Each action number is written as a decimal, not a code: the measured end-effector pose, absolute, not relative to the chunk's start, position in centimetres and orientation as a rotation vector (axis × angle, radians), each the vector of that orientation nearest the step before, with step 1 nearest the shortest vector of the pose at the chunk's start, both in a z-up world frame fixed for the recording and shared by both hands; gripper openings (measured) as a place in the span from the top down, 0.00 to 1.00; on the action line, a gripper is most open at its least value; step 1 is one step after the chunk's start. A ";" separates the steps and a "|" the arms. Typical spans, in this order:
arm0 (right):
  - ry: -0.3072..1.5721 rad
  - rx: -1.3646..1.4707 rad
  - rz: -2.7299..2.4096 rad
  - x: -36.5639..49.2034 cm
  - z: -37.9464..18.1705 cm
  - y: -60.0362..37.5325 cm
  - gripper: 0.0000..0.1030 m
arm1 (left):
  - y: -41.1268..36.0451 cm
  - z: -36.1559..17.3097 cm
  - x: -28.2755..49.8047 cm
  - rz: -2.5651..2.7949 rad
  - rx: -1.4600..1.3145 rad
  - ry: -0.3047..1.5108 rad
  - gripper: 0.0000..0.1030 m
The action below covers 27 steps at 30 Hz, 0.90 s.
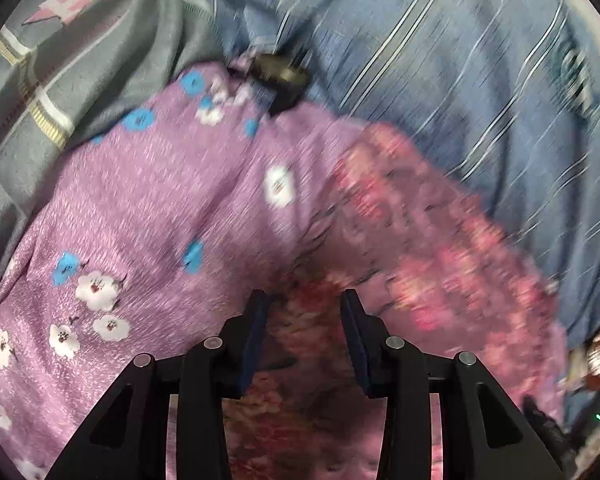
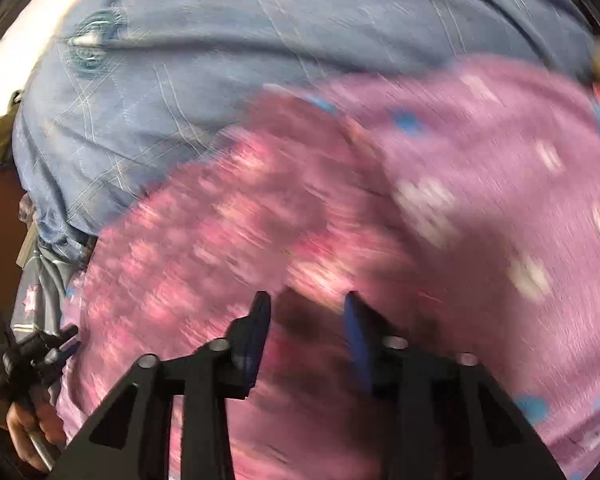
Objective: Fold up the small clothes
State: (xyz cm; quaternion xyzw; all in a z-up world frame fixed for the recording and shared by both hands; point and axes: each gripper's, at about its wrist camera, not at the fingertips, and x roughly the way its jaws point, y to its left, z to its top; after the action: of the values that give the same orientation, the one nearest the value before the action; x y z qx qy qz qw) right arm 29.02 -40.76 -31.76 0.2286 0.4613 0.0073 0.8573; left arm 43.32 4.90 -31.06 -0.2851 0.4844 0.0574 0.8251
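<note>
Currently, in the left wrist view, the left gripper [image 1: 305, 300] is hovering low over a purple floral garment [image 1: 148, 208], and its two blue-padded fingers [image 1: 256, 332] are standing apart with a clear gap between them. Nothing is being gripped; only cloth is showing through the gap. The garment is lying across the middle of the view, spreading from lower left to right. Its purple face is carrying white and blue flowers, and a turned-over portion [image 1: 440, 240] on the right is showing a pinker, reddish print. This portion is heavily blurred. A blue striped bedsheet [image 1: 440, 60] is lying under and beyond the garment. A grey blanket [image 1: 60, 80] with a pink star is lying at upper left, touching the garment's edge. A small dark object [image 1: 278, 78] is sitting at the garment's far edge; what it is cannot be told.

Next, in the right wrist view, the right gripper [image 2: 306, 304] is likewise standing open above the same garment [image 2: 500, 168], holding nothing. The pinker portion [image 2: 228, 232] is filling the centre and left, and the purple face is filling the right. The bedsheet [image 2: 220, 40] is extending across the top. At lower left, the left gripper [image 2: 32, 354] is showing beside the garment's edge, with the person's hand [image 2: 32, 428] holding its handle. Most of this view is motion-blurred.
</note>
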 end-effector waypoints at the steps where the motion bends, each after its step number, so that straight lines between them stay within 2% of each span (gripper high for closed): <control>1: 0.955 0.516 0.014 27.9 -31.2 -41.3 0.79 | 5.1 -31.4 43.1 0.123 -0.626 1.045 0.64; 3: 0.886 0.583 0.055 25.4 -29.6 -41.7 0.58 | 5.8 -30.9 41.5 0.103 -0.695 1.020 0.64; 5: 0.847 0.647 0.121 23.1 -28.8 -41.1 0.51 | 5.8 -29.8 39.7 0.078 -0.682 0.996 0.63; 8: 0.825 0.736 0.180 20.1 -28.8 -40.8 0.50 | 5.7 -28.8 35.0 0.008 -0.723 0.922 0.60; 10: 0.827 0.824 0.200 18.9 -29.8 -41.1 0.49 | 5.5 -28.9 32.6 -0.011 -0.735 0.891 0.52; 13: 0.837 0.941 0.227 18.8 -31.6 -41.2 0.49 | 5.3 -30.1 30.6 -0.108 -0.833 0.887 0.52; 21: 0.690 1.208 0.046 17.7 -33.6 -47.1 0.49 | 5.2 -33.1 32.5 -0.276 -1.022 0.879 0.50; 27: 0.764 1.169 -0.026 20.3 -34.9 -47.0 0.51 | 5.4 -34.8 34.7 -0.307 -1.112 0.845 0.50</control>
State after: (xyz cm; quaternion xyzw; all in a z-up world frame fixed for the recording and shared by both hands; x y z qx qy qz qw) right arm 20.31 -47.02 -34.86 0.5382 0.3516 -0.0117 0.7659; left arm 34.67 5.41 -34.75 -0.5100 0.3876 -0.1405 0.7550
